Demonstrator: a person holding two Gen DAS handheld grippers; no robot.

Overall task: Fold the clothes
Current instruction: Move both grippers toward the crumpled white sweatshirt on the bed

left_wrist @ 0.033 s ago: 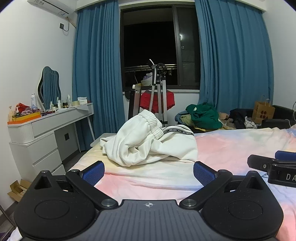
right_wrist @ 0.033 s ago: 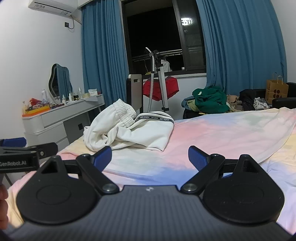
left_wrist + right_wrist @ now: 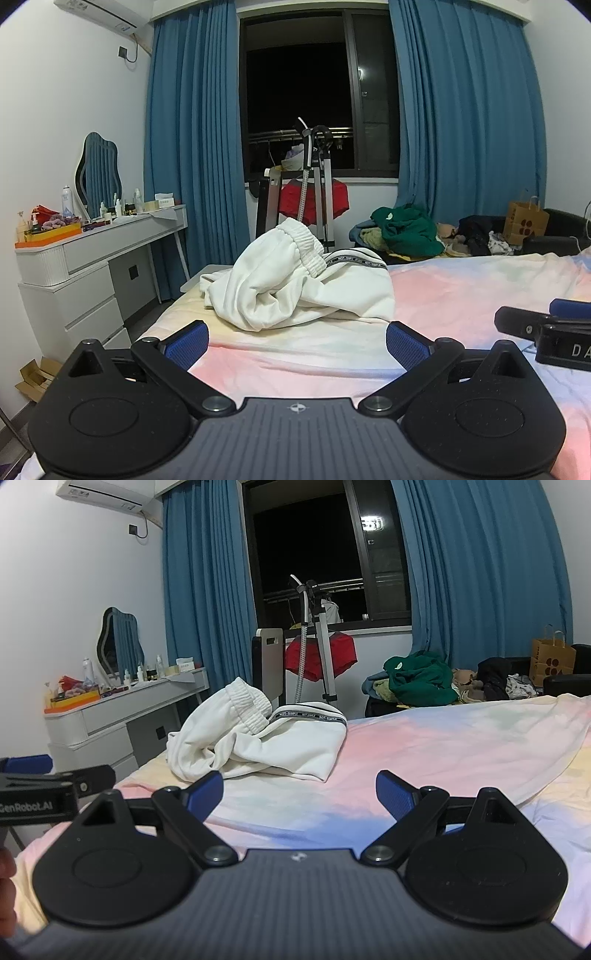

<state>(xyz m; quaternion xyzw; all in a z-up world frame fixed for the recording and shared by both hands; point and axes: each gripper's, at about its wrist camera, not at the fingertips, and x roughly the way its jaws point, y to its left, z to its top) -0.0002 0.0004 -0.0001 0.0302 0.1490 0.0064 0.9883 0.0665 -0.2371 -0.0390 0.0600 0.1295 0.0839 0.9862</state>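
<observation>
A crumpled white garment [image 3: 295,284] with an elastic waistband and a black lettered band lies in a heap on the pastel bed sheet [image 3: 461,288]. It also shows in the right wrist view [image 3: 258,742]. My left gripper [image 3: 297,341] is open and empty, low over the sheet, just short of the garment. My right gripper [image 3: 299,794] is open and empty, also just short of the garment's near edge. Each gripper shows at the edge of the other's view.
A white dressing table [image 3: 92,258] with bottles and a mirror stands left of the bed. A garment steamer stand [image 3: 314,184] and a clothes pile [image 3: 406,229] sit under the window. A paper bag [image 3: 524,221] stands at the right.
</observation>
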